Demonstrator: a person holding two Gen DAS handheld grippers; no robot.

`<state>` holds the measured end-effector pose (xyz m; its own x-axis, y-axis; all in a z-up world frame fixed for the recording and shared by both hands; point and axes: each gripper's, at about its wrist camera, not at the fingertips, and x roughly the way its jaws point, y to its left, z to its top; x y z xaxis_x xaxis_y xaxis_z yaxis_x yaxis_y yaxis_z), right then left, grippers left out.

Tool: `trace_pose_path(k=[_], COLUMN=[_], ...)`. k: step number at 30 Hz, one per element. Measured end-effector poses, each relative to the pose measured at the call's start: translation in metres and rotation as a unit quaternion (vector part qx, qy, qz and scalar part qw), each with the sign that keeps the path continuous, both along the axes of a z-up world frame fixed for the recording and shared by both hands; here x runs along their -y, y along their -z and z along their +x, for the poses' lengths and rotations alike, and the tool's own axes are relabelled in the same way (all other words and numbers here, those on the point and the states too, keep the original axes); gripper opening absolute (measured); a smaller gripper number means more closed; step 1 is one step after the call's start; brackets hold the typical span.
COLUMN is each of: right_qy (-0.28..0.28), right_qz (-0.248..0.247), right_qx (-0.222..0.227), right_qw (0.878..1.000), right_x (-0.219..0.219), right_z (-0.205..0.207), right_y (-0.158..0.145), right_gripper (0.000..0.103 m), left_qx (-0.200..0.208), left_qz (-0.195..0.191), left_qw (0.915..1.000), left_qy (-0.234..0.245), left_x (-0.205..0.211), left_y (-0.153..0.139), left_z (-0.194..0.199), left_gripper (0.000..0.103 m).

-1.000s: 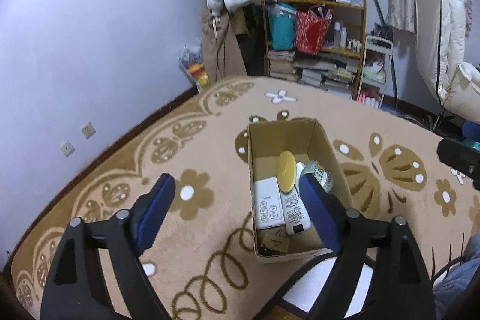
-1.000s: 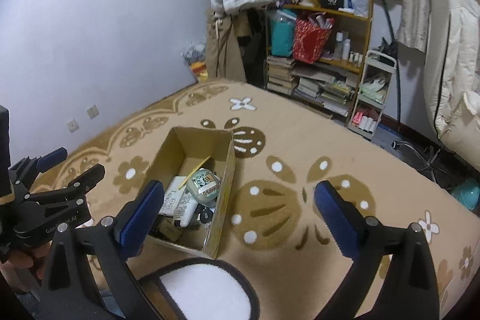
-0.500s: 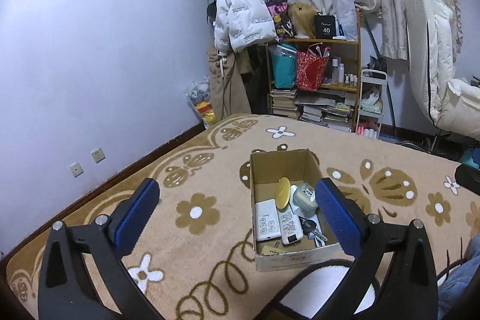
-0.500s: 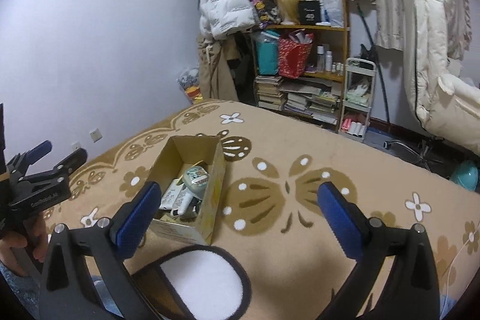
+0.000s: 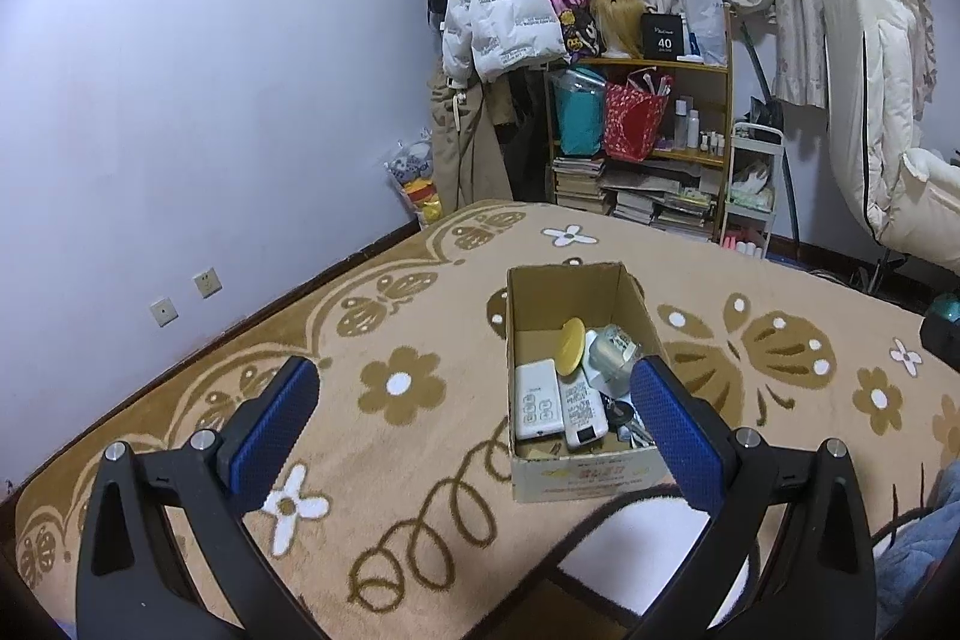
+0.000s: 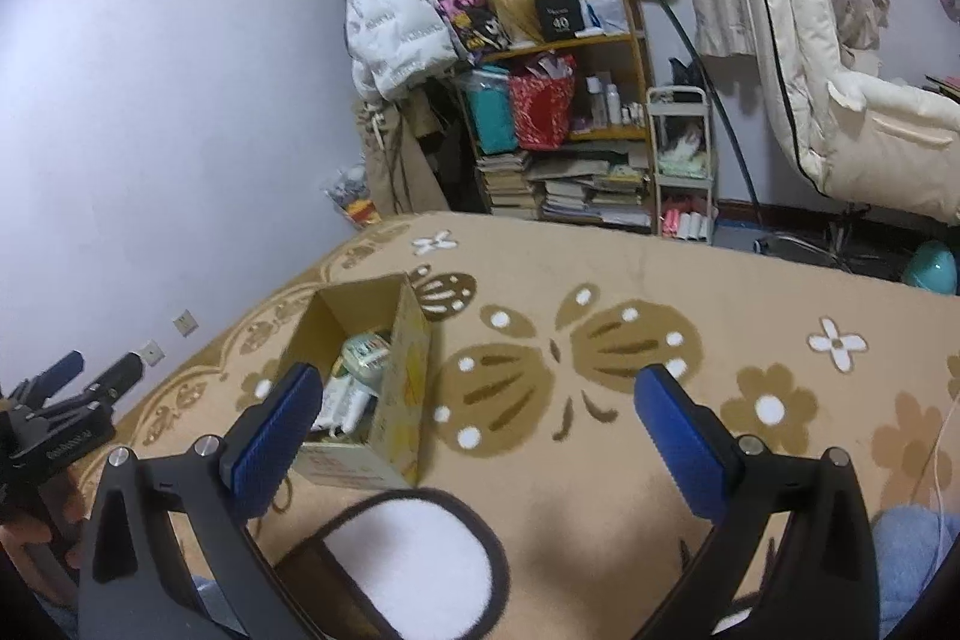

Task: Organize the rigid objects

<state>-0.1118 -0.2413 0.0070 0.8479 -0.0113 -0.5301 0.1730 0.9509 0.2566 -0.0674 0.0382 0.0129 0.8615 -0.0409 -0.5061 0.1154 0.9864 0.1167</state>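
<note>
Open brown cardboard box (image 5: 576,376) on the tan carpet with brown butterfly and white flower patterns (image 5: 420,340), ahead of both grippers and holding the task's objects. Inside, seen from the left wrist: white rectangular remote with buttons (image 5: 537,399), second white remote with printed label (image 5: 583,405), round yellow plastic lid (image 5: 570,345) standing on edge, silvery round tin with printed top (image 5: 612,349), and dark keys (image 5: 627,418) partly hidden behind the right blue pad. Near-corner contents hard to make out.

From the right wrist, same box (image 6: 384,388) viewed obliquely; near wall hiding most contents, only the tin (image 6: 367,353) and ends of the remotes showing; left pad covering the near corner.

Left gripper (image 5: 474,400) spread wide, nothing between its blue-padded fingers (image 5: 273,424), held above the carpet short of the box. Right gripper (image 6: 474,412) likewise wide apart and empty, over bare carpet right of the box. Left gripper also visible at the left edge of the right-wrist view (image 6: 60,400), cut off by the frame.

Dark-rimmed white oval slipper (image 6: 420,556) at the bottom, just beside the box's near end, partly cut off. Open carpet to the right and left of the box; wooden shelf crammed with books and bags (image 5: 636,130) well beyond, against the far wall.
</note>
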Motion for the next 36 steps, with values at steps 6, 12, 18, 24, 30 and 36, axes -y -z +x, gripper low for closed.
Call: trace_pose_path(k=[6, 12, 18, 24, 30, 36], right_qy=[0.009, 0.014, 0.019, 0.021, 0.022, 0.022], right_qz=[-0.013, -0.032, -0.038, -0.037, -0.037, -0.035], right_qx=[-0.016, -0.020, -0.021, -0.028, -0.033, -0.037], right_qw=[1.000, 0.999, 0.999, 0.999, 0.999, 0.998], right_x=[0.000, -0.003, -0.004, -0.003, -0.004, -0.004], right_z=[-0.002, 0.000, 0.000, 0.000, 0.001, 0.000], right_y=[0.008, 0.009, 0.007, 0.007, 0.008, 0.009], right_gripper=[0.103, 0.103, 0.103, 0.103, 0.103, 0.103], left_qx=[-0.024, -0.029, -0.031, -0.032, -0.032, -0.029], left_qz=[-0.006, -0.008, -0.010, -0.008, -0.009, -0.007], left_qw=[0.9997, 0.9995, 0.9994, 0.9993, 0.9990, 0.9991], left_qy=[0.010, 0.013, 0.015, 0.020, 0.029, 0.030], left_x=[0.002, 0.002, 0.002, 0.006, 0.009, 0.010], left_y=[0.009, 0.011, 0.012, 0.014, 0.015, 0.014], left_z=[0.004, 0.004, 0.005, 0.004, 0.002, 0.000], left_gripper=[0.103, 0.103, 0.103, 0.103, 0.103, 0.103])
